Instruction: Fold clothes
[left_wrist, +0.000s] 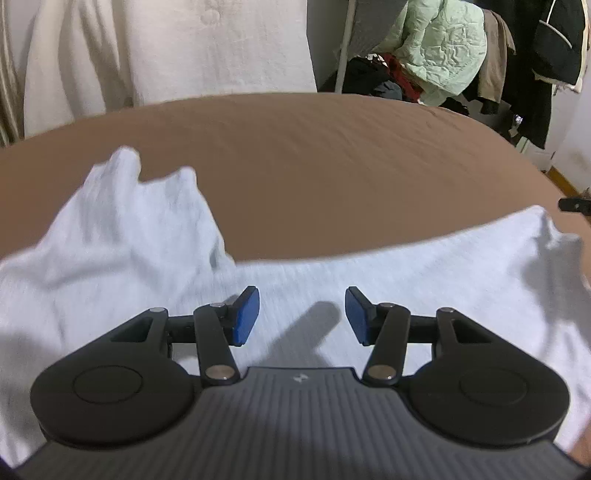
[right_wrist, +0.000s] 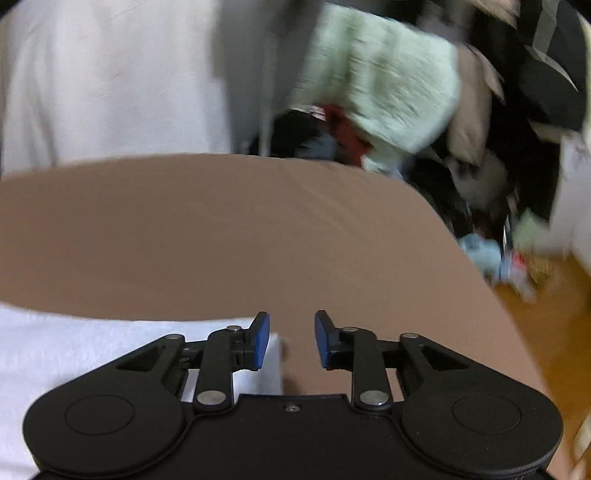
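While the white garment (left_wrist: 332, 280) lies spread on the brown bed sheet (left_wrist: 295, 166), nothing is held: the left gripper (left_wrist: 301, 315) is poised over the cloth with jaws moderately apart, and the right gripper (right_wrist: 291, 341) is set at the garment's right edge with jaws narrower, empty. A single layer could be missed or the sheet pinched instead. Beyond the sheet, a pale green jacket (left_wrist: 439, 48) and dark clothes are piled, obstructing nothing.
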